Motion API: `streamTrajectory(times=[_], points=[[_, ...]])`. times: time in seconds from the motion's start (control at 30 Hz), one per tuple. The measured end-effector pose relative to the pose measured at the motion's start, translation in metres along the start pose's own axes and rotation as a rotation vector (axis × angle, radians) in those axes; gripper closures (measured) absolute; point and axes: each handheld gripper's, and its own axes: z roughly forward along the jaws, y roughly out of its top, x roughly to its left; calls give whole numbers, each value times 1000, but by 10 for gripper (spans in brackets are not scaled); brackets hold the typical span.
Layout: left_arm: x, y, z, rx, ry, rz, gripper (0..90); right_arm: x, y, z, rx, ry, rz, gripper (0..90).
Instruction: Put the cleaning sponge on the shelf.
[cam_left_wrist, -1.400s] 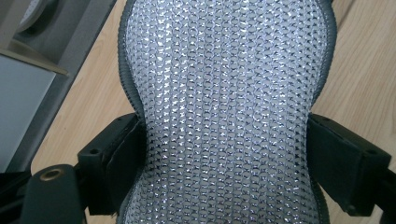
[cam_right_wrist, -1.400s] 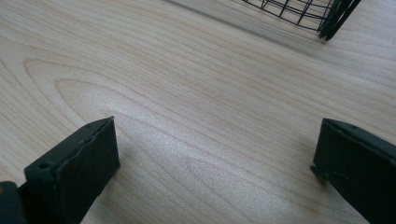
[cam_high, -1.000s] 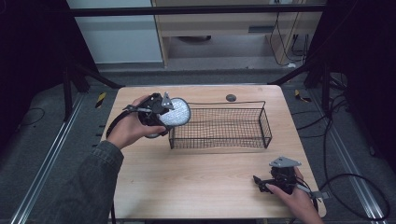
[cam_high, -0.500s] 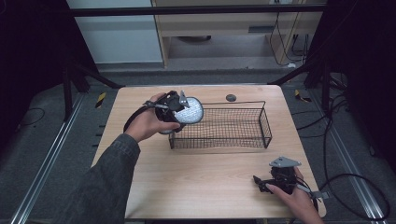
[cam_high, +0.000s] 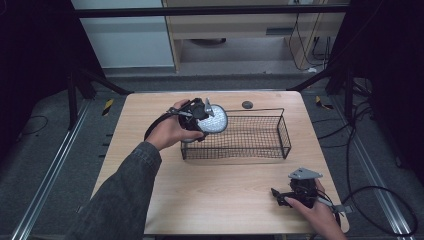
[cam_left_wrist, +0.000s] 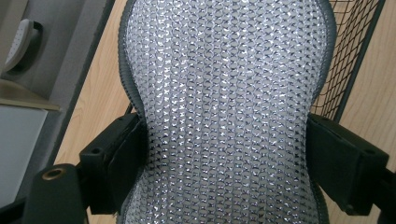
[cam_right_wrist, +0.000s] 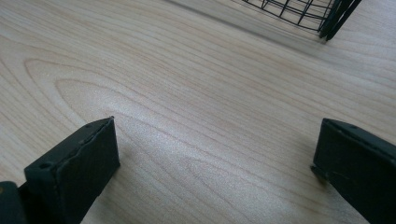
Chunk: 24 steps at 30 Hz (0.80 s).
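- The left gripper (cam_high: 204, 114) has its fingers (cam_left_wrist: 122, 154) clamped on a round silver-grey mesh pad (cam_high: 216, 119), held on edge.
- The pad hangs over the left end of the black wire basket (cam_high: 260, 150); the drop lies straight below.
- The right gripper (cam_high: 295, 192) rests wide and empty on the pale wooden desk (cam_high: 210, 195), well apart.

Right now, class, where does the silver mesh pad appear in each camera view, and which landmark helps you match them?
High view: the mesh pad sits upper centre, held by the left gripper at the wire basket's left end.
Left gripper view: the pad fills the middle, pinched between the jaws.
Right gripper view: not in it.
Shared landmark: the wire basket.
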Motion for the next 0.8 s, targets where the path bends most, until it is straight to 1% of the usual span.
streamTrajectory(times=[0.03,0.07,0.1,0.27,0.3,0.33,0.43,0.47,0.5,0.53,0.67,0.8], points=[[0,1,1,4,1,4,158,0,0,0,0,0,0,3],[-1,1,3,-3,3,6,158,0,0,0,0,0,0,3],[-1,4,6,1,-2,14,158,0,0,0,-1,0,-2,3],[-3,9,11,-12,-2,21,157,0,0,0,1,0,-5,3],[-4,13,15,-7,-6,33,157,0,0,0,1,0,-5,3],[-4,13,15,-7,-6,33,157,0,0,0,0,0,-5,3],[-5,17,23,-6,-9,40,157,0,0,0,0,0,-5,3],[-6,18,24,0,-11,48,157,0,0,0,1,0,-5,3],[-6,19,25,-5,-14,47,156,0,0,0,1,0,-5,3],[-7,20,26,0,-10,52,156,0,0,0,1,0,-5,3],[-9,22,29,-1,-20,61,156,0,0,0,1,0,-5,3],[-10,22,30,1,-14,72,155,0,0,0,1,0,-5,3]])
